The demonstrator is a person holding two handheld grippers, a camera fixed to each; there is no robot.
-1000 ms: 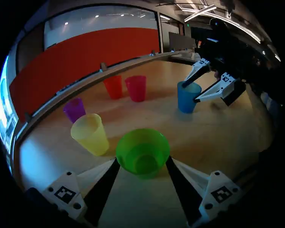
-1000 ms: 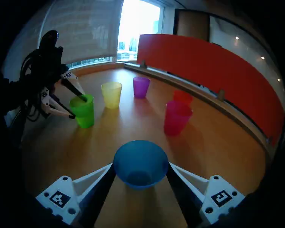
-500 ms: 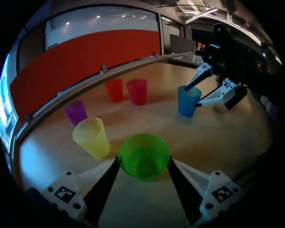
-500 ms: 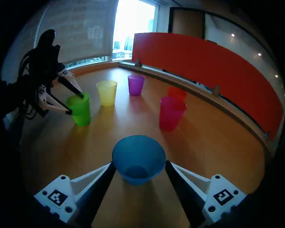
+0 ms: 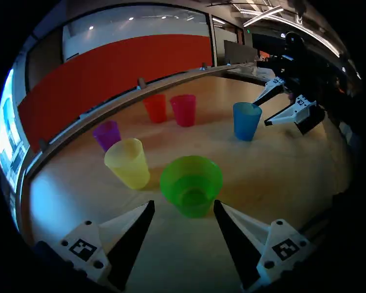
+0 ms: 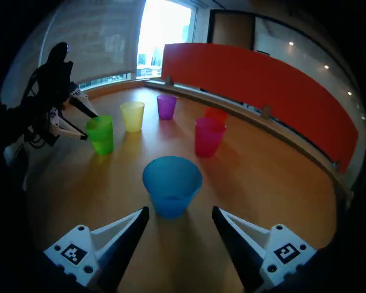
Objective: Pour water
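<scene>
In the left gripper view a green cup stands upright on the wooden table, just beyond the tips of my left gripper, which is open and not touching it. Farther off, a blue cup stands beside my right gripper, also open. In the right gripper view the blue cup stands just ahead of the open right gripper, free of its fingers. At the left, the green cup is next to the open left gripper. I cannot make out water in either cup.
Yellow, purple, orange and pink cups stand upright behind the green one. A raised curved rim bounds the table's far side, with a red wall behind. A person's dark sleeve holds the left gripper.
Both grippers have let go of their cups and drawn back. The green and blue cups now stand free on the table, ahead of the fingertips.
</scene>
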